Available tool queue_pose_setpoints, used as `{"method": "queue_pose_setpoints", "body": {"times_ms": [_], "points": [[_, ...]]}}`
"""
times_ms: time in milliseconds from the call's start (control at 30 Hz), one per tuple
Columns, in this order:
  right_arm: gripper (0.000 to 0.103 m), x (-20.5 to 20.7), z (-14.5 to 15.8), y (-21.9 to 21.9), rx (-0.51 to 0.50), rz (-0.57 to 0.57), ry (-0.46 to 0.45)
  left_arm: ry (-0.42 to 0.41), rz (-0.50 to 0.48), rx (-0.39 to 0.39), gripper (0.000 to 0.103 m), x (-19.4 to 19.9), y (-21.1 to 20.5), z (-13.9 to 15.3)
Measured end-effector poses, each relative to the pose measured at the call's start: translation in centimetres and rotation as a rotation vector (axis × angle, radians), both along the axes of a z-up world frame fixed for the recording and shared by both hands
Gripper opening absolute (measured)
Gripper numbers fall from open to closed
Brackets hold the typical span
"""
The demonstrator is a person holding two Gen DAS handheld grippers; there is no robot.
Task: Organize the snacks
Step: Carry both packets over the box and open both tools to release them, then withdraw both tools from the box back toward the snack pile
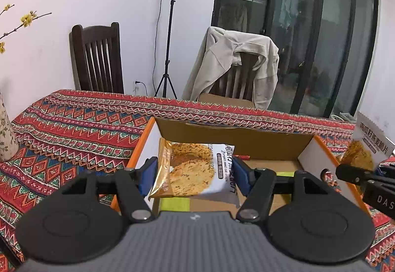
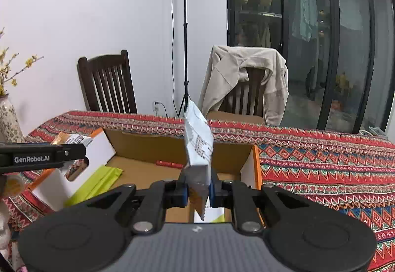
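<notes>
**Spotter:** What have you got, left side first?

**Me:** My left gripper (image 1: 195, 173) is clamped on a cracker packet (image 1: 197, 170), blue pads pressing its two side edges, the packet lying flat and face up between them. It hangs over the open cardboard box (image 1: 232, 138), whose far wall sits at twelve o'clock from my fingers. My right gripper (image 2: 198, 191) is pinched tight on a second packet (image 2: 198, 148), held edge-on and standing upright, also above the box.

**Spotter:** What worries you?

**Me:** The left grip is only on the crinkly side seams, so I judge the foil could buckle and slip out if I tilt. The right packet is caught low down with most of it waving above the jaws; it could swing and land on edge, not flat. And both tools are crowding one box: in the right wrist view the left tool comes in at nine o'clock, so the two could knock together as I lower.

**Spotter:** Anything in the way?

**Me:** Inside the box there's a yellow-green packet (image 2: 98, 183) at ten o'clock and a red stick (image 2: 170, 164) against the far wall. Outside, a vase (image 2: 8, 119) stands at far nine o'clock on the patterned tablecloth (image 2: 321, 163). Two chairs, one draped with a jacket (image 2: 246, 74), stand beyond the table, well apart.
</notes>
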State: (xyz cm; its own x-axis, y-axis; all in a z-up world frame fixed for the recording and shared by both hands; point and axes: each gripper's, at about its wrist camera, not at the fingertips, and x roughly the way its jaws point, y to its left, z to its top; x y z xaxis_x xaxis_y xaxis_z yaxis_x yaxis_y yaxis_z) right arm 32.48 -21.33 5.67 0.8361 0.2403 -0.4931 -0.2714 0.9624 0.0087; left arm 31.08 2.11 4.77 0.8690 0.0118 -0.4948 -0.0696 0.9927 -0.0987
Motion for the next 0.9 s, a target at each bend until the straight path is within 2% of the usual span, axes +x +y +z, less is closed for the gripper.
{"method": "queue_pose_setpoints", "body": {"times_ms": [133,233,267,300,333,367,400,433,467,900], "points": [[0.015,0.4,-0.8,0.0,-0.013,-0.002,0.023,0.015,-0.005,0.004,0.065,0.4,0.1,-0.7],[0.017,0.6,-1.1,0.1,-0.024,-0.007,0.039,0.028,0.003,-0.006,0.076,0.5,0.3,-1.0],[0.017,0.6,-1.2,0.1,-0.031,-0.013,0.038,0.028,0.007,-0.013,0.083,0.5,0.4,-1.0],[0.026,0.7,-1.2,-0.1,-0.031,-0.014,0.041,0.027,0.013,-0.02,0.093,0.5,0.5,-0.9],[0.045,0.6,-1.3,-0.1,-0.028,-0.014,0.043,0.021,0.026,-0.031,0.099,0.4,0.8,-0.8],[0.057,0.6,-1.3,-0.3,-0.026,-0.014,0.041,0.013,0.039,-0.039,0.103,0.3,1.0,-0.8],[0.081,0.5,-1.2,-0.3,-0.023,-0.021,0.033,0.01,0.051,-0.043,0.103,0.2,1.2,-0.7],[0.098,0.5,-1.2,-0.4,-0.021,-0.025,0.026,0.013,0.052,-0.047,0.103,0.3,1.4,-0.6],[0.101,0.5,-1.1,-0.5,-0.019,-0.025,0.021,0.016,0.053,-0.053,0.103,0.3,1.5,-0.6],[0.103,0.4,-0.8,-1.1,-0.008,-0.047,0.029,0.024,0.055,-0.043,0.103,0.2,1.1,-0.4]]}}
